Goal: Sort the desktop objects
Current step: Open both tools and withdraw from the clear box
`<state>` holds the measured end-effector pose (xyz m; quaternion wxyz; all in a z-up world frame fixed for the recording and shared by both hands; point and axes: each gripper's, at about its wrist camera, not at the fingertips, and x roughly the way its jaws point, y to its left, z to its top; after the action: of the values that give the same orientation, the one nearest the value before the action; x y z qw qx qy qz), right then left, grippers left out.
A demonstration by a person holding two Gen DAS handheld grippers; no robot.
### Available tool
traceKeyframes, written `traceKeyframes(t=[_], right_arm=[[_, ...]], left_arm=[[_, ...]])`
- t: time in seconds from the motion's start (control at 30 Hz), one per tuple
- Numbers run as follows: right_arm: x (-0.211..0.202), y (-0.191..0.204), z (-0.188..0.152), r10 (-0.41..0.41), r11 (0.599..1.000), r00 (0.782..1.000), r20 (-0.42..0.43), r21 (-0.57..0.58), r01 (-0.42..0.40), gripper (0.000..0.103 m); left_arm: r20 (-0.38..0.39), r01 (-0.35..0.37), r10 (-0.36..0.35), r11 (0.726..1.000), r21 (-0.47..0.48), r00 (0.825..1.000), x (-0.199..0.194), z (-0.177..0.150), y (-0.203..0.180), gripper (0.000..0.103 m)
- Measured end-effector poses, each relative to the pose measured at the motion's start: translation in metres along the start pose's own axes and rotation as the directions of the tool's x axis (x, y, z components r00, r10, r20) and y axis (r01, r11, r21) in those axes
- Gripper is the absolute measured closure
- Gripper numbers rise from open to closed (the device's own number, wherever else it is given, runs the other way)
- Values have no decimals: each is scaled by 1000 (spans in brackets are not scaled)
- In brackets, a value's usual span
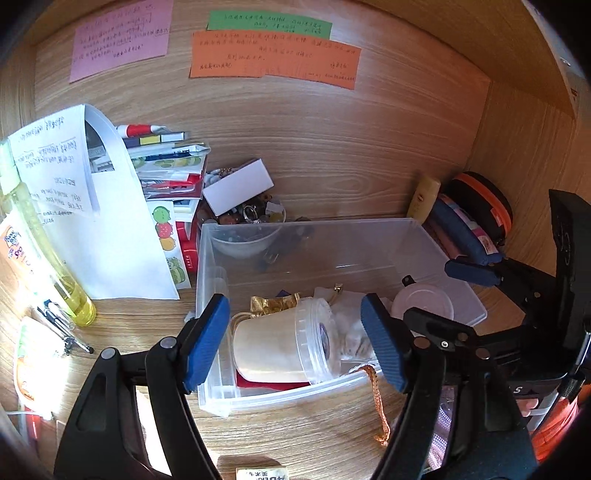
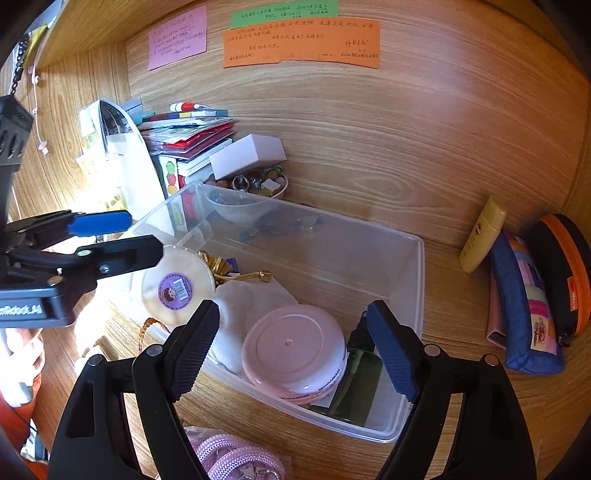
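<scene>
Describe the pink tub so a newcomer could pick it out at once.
Find the clear plastic bin in the middle of the wooden desk. At its near end lies a round pink tub, beside a dark green bottle. Its flat pink lid sets it apart from the cream jar lying on its side.

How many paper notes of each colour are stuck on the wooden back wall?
Pink note: 1
Green note: 1
Orange note: 1
Total: 3
</scene>
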<state>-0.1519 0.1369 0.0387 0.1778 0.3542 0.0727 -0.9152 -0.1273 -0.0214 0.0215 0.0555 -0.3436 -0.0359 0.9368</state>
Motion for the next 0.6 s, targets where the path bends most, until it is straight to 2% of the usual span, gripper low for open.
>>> traceKeyframes(t=[0.33,0.6], right_arm=[[-41,-4,-7,-28,999,999,36,28,27,23],[-68,3,-29,-47,998,998,50,49,44,22]], left_arm=[[36,-39,39,999,-1,999,-40,-16,8,23],[-13,-78,78,997,-19,997,-52,-43,22,23]])
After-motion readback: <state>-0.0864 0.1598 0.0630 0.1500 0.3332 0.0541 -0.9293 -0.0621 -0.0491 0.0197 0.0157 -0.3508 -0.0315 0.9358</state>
